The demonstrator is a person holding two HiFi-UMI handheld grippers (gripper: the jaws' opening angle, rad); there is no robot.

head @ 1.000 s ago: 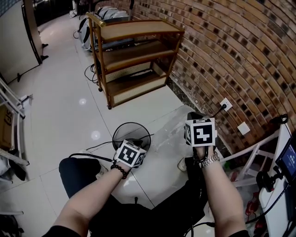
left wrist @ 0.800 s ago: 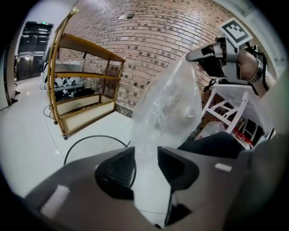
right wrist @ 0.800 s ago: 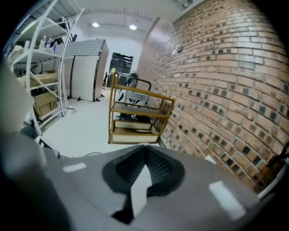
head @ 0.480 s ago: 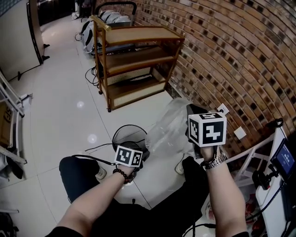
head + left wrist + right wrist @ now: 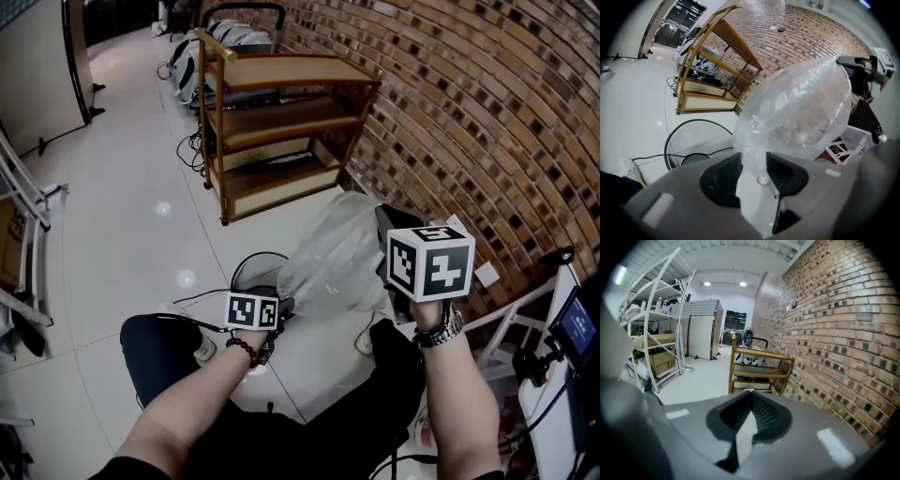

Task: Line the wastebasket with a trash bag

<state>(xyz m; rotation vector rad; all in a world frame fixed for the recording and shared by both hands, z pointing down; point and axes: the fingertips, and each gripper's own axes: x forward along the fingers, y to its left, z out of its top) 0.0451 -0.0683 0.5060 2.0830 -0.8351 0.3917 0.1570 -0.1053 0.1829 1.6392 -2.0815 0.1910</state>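
A clear trash bag (image 5: 333, 253) balloons in the air between my two grippers, above and to the right of the black mesh wastebasket (image 5: 246, 272) on the floor. My right gripper (image 5: 384, 230) is raised near the brick wall and shut on the bag's upper end; a thin film shows between its jaws (image 5: 751, 392). My left gripper (image 5: 284, 305) hangs low beside the basket rim (image 5: 675, 136). Its jaws have just been opening, and the bag's bunched neck (image 5: 801, 103) still runs between them (image 5: 753, 157). The right gripper (image 5: 862, 70) shows at the bag's far end.
A wooden shelf trolley (image 5: 281, 122) stands ahead against the brick wall (image 5: 487, 112). A cable (image 5: 202, 298) lies on the white tiles by the basket. A white rack (image 5: 511, 319) is at the right, metal shelving (image 5: 651, 333) across the room.
My right gripper has risen and carried the bag up, so the bag now puffs out above the basket. My left gripper has rolled and shifted a little beside the rim.
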